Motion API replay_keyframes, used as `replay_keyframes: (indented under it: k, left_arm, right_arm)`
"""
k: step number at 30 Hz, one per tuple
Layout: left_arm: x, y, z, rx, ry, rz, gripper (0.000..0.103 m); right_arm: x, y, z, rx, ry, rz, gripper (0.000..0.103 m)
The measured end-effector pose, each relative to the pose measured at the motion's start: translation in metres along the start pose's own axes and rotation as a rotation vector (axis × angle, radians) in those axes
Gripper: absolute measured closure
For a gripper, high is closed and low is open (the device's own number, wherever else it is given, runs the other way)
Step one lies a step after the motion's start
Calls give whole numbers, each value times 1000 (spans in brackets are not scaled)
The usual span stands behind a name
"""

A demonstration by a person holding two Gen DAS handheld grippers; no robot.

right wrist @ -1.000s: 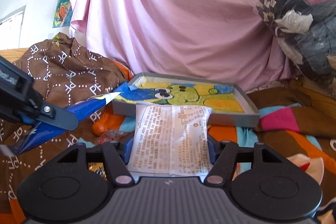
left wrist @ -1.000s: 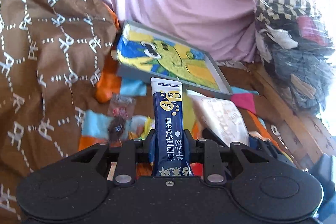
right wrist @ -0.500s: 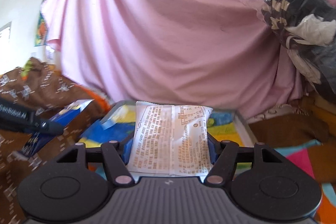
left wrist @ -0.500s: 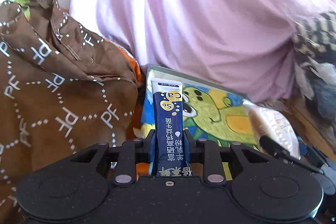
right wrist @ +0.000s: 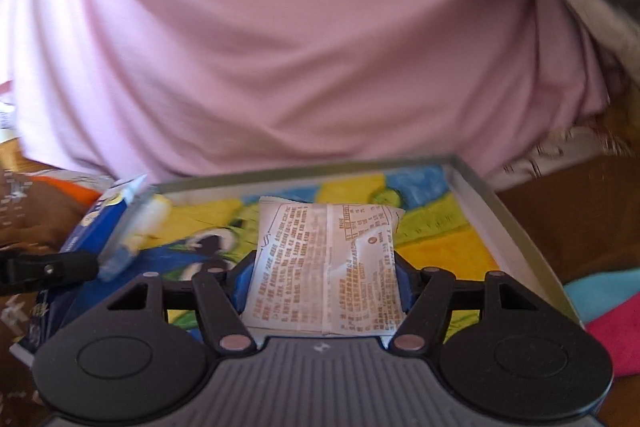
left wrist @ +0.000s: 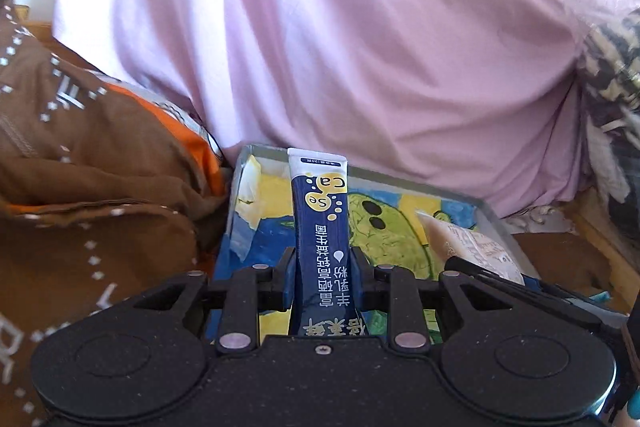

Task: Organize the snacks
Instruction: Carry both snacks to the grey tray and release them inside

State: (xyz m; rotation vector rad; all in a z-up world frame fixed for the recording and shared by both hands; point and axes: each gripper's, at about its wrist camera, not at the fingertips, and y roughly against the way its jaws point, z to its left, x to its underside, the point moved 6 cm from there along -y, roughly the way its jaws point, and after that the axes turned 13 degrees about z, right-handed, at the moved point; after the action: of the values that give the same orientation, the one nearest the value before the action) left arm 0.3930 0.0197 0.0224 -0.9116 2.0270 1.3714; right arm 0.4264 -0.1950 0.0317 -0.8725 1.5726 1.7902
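Clamping a dark blue stick sachet [left wrist: 320, 239] upright, the left gripper [left wrist: 323, 277] hangs over the grey tray [right wrist: 504, 211] with its painted bottom, beside the right gripper [right wrist: 325, 285] pinching a white printed packet [right wrist: 326, 263].

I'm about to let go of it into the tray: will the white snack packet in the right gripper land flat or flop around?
Probably soft: the white packet shows creases and a bent top edge. It looks thin and likely light, so it should settle flat in the tray rather than roll. The glossy film may slide.
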Motion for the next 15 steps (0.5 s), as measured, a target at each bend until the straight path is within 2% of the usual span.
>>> replay_keyframes:
  k: [3, 11, 13, 15]
  left_arm:
    - [0, -14, 3, -7, 14, 10, 74]
    - [4, -34, 5, -35, 6, 46, 74]
    - [4, -37, 4, -39, 4, 57, 73]
    - [4, -39, 5, -41, 18, 73, 68]
  right_arm:
    - [4, -10, -8, 26, -9, 13, 33]
    - [12, -15, -6, 20, -4, 13, 32]
    - [11, -15, -5, 22, -3, 6, 29]
    - [8, -11, -5, 22, -8, -12, 17]
